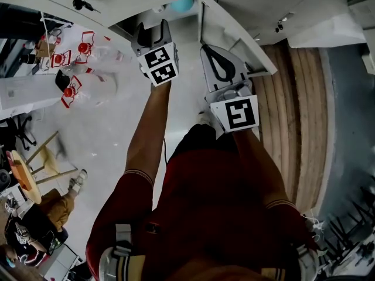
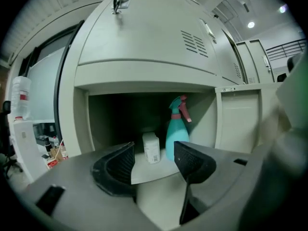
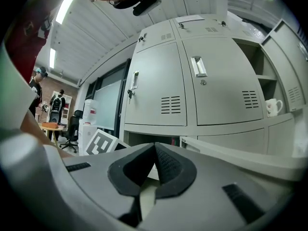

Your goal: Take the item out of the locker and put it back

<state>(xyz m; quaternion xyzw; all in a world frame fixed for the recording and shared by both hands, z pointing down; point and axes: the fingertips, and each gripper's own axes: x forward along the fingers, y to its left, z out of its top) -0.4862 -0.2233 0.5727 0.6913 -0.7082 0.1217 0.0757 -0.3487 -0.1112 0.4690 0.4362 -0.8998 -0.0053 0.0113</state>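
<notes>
The bottom locker compartment stands open, its door swung out to the right. Inside, on its floor, a teal spray bottle with a pink trigger stands upright, and a small white bottle stands just left of it. My left gripper is open in front of the compartment, short of both bottles, with nothing between its pads. In the head view the left gripper points at the opening, where the teal bottle shows. My right gripper is shut and empty, beside the open door.
Closed locker doors rise above the open compartment, and a white mug sits on an open shelf to the right. Clear water jugs with red labels stand on the floor to the left. A round table and a seated person are behind me.
</notes>
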